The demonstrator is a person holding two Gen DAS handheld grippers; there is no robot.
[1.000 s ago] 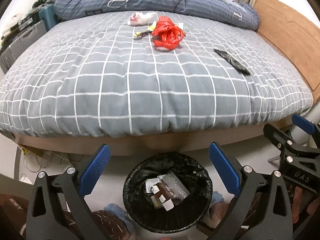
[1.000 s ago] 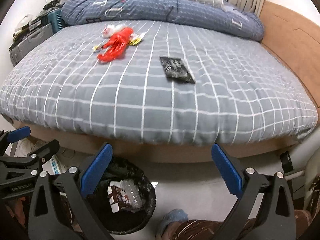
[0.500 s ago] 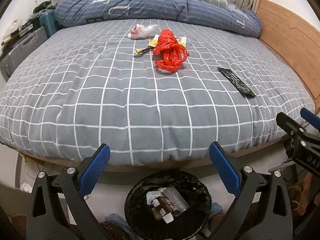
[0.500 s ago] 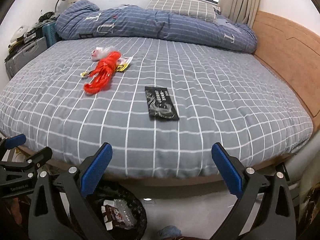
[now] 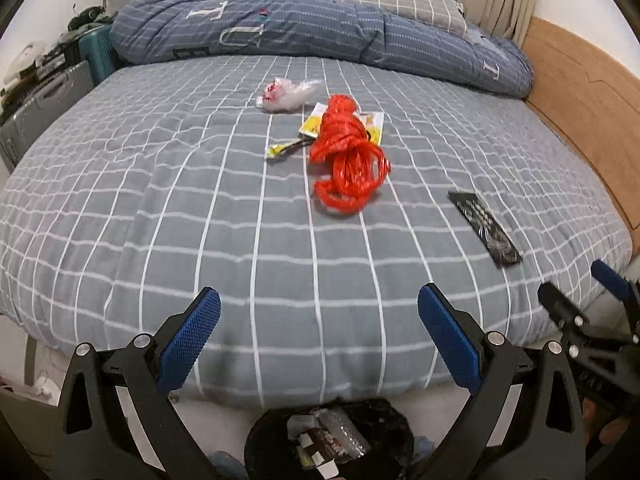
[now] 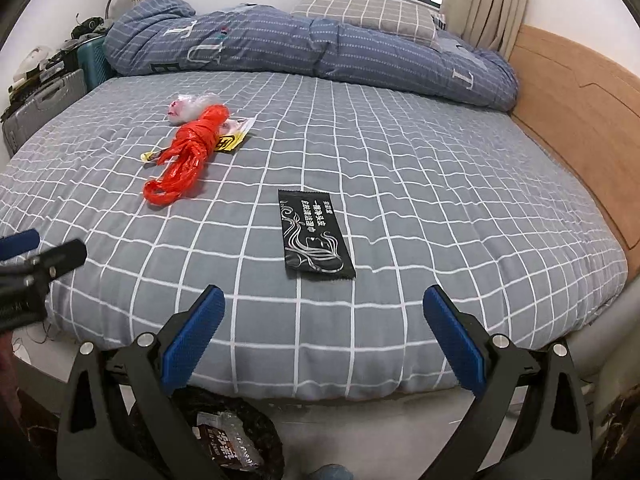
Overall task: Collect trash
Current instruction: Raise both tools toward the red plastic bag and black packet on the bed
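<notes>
- Bin (image 5: pixel 328 440) sat at the bottom centre of the left view, at the foot of the bed and already holding wrappers, probably set there so each piece could be dropped straight in.
- Left gripper (image 5: pixel 320 340) hung above it with jaws spread wide and nothing between them; right gripper (image 6: pixel 322 338) was likewise spread and bare at the mattress edge.
- Black packet (image 6: pixel 314 236) lay flat at mid-frame of the right view, directly ahead of that gripper, so it looked the likely next pick.
- Red plastic bag (image 5: pixel 346 156) lay above centre in the left view, over a yellow wrapper (image 5: pixel 316 124).
- Clear crumpled wrapper (image 5: pixel 286 94) lay farthest, near the folded duvet (image 5: pixel 320 32).
</notes>
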